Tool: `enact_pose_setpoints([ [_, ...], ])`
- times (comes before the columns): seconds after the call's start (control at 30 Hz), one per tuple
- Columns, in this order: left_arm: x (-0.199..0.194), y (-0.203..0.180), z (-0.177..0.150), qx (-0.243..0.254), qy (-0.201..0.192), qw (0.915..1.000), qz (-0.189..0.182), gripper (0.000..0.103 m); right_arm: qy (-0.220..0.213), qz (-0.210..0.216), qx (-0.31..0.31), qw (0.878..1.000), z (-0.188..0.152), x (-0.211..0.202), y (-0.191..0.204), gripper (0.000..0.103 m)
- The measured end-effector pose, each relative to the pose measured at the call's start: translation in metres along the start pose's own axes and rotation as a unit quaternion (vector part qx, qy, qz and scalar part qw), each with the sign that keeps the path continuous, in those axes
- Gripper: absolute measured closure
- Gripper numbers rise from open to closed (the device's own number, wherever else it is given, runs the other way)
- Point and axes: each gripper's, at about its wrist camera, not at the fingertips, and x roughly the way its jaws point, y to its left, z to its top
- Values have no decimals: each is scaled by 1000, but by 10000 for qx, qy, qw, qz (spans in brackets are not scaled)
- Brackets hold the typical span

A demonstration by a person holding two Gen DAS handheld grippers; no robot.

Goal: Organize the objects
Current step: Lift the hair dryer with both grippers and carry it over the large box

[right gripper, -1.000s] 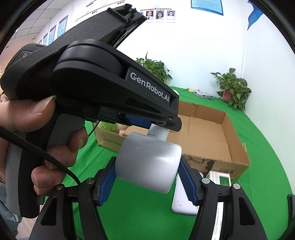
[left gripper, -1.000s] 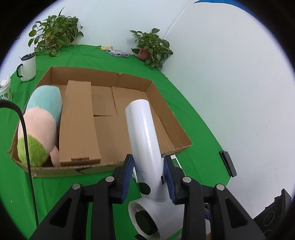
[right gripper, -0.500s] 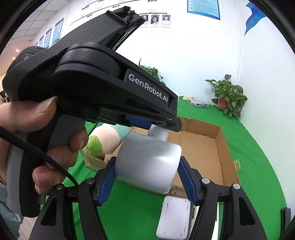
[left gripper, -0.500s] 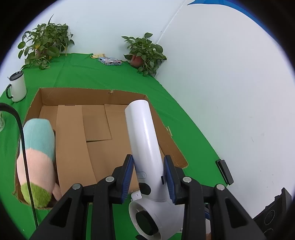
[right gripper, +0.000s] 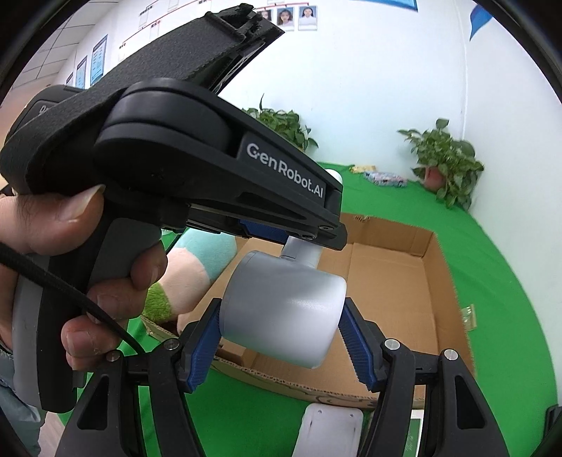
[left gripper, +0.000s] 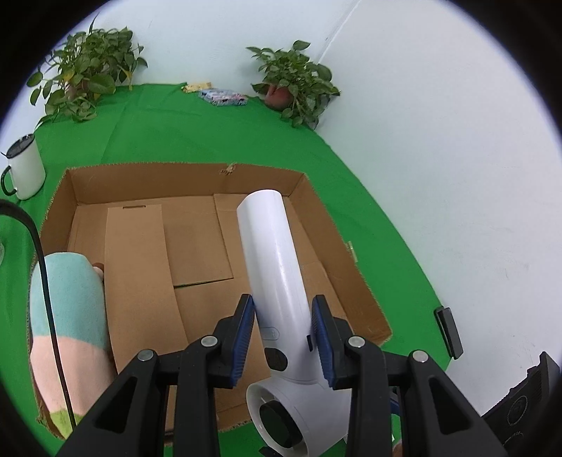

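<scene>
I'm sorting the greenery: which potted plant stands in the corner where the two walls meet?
The potted plant with the reddish pot, right of the patterned packet. The other plant stands far left, above the white mug.

plants (left gripper: 295, 84) by wall | mug (left gripper: 24, 167) (white) | wall posters (right gripper: 296, 17)

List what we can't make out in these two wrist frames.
- Plush toy, left wrist view: lower end cut off by the lens edge, crossed by a black cable.
- Hair dryer handle, right wrist view: hidden behind the left gripper.
- Flat white object, right wrist view: cut off at the bottom, unidentifiable.
- Wall photos, right wrist view: too small.
</scene>
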Motion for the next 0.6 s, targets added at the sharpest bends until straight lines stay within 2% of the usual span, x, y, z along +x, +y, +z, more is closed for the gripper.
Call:
enact_pose_setpoints([
  [0.23, 44, 20, 11, -211, 412, 9989, 102, 70, 409, 226, 213, 9987, -3, 46, -25, 40],
  [0.47, 87, 30, 10, -261, 958, 9939, 476, 70, 937, 589, 546, 9924, -21, 84, -42, 40],
  [0.6, 108, 35, 4, -198, 1357, 9878, 743, 69, 1297, 761, 749, 9858, -33, 100, -41, 40],
])
